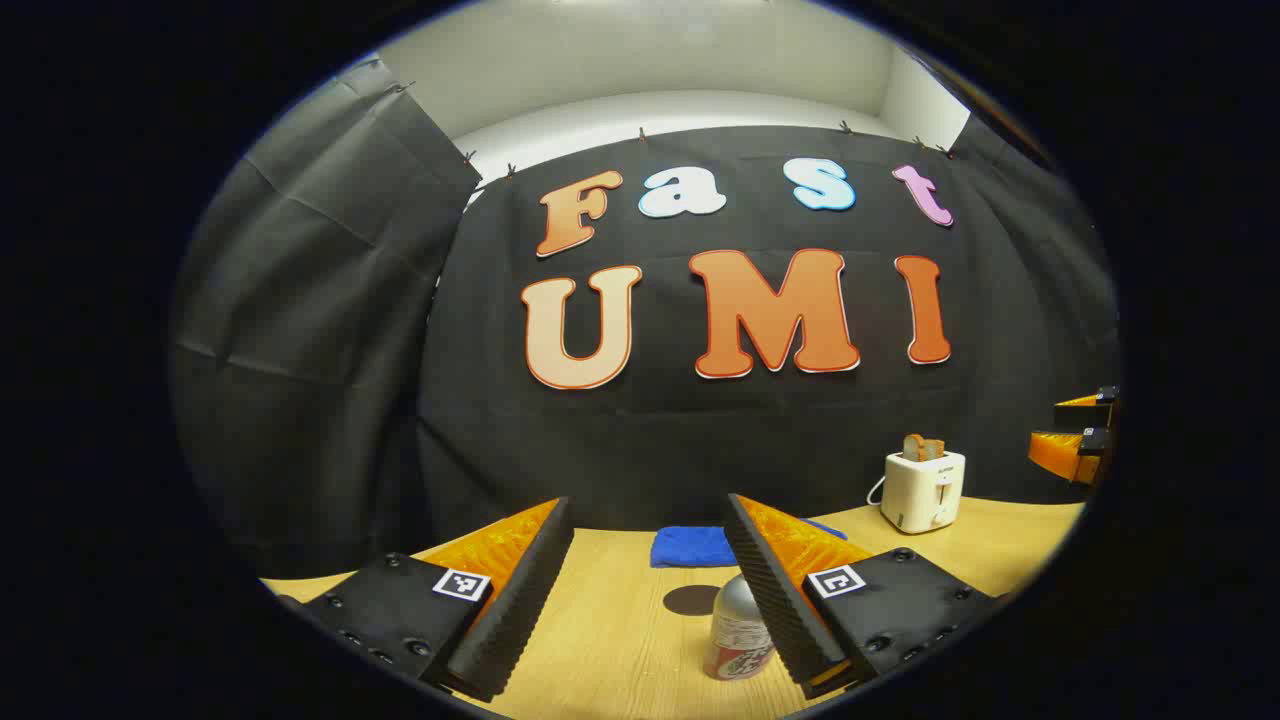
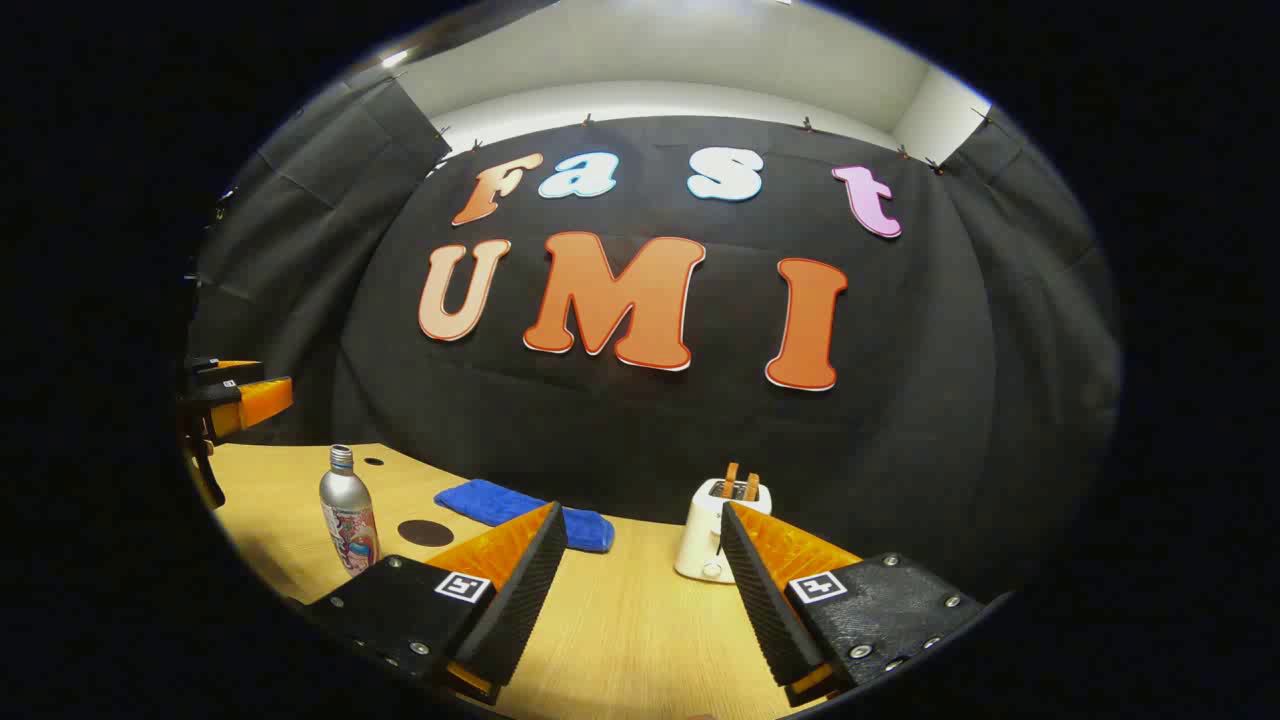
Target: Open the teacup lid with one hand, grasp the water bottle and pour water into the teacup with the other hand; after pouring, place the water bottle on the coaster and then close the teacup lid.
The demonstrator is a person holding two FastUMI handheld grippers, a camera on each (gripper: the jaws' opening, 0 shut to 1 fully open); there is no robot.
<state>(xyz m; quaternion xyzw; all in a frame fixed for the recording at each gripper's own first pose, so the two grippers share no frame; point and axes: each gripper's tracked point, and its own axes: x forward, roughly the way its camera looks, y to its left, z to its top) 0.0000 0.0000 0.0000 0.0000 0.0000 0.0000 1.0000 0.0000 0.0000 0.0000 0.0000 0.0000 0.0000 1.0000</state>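
Both tongs gaping, gripping nothing: left tongs [image 1: 648, 595] above counter [image 1: 620, 640], water bottle [image 1: 738, 632] beside one finger; right tongs [image 2: 640, 590] facing toaster [image 2: 712, 540].

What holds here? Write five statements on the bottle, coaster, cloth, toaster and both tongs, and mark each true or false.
1. The water bottle stands upright on the wooden table. True.
2. The bottle sits on the dark round coaster. False: the coaster lies bare beside it.
3. The left tongs are shut on the bottle. False: they are open, the bottle near one finger.
4. Bread slices stick out of the white toaster. True.
5. The right tongs grip the blue cloth. False: they are open and hold nothing.
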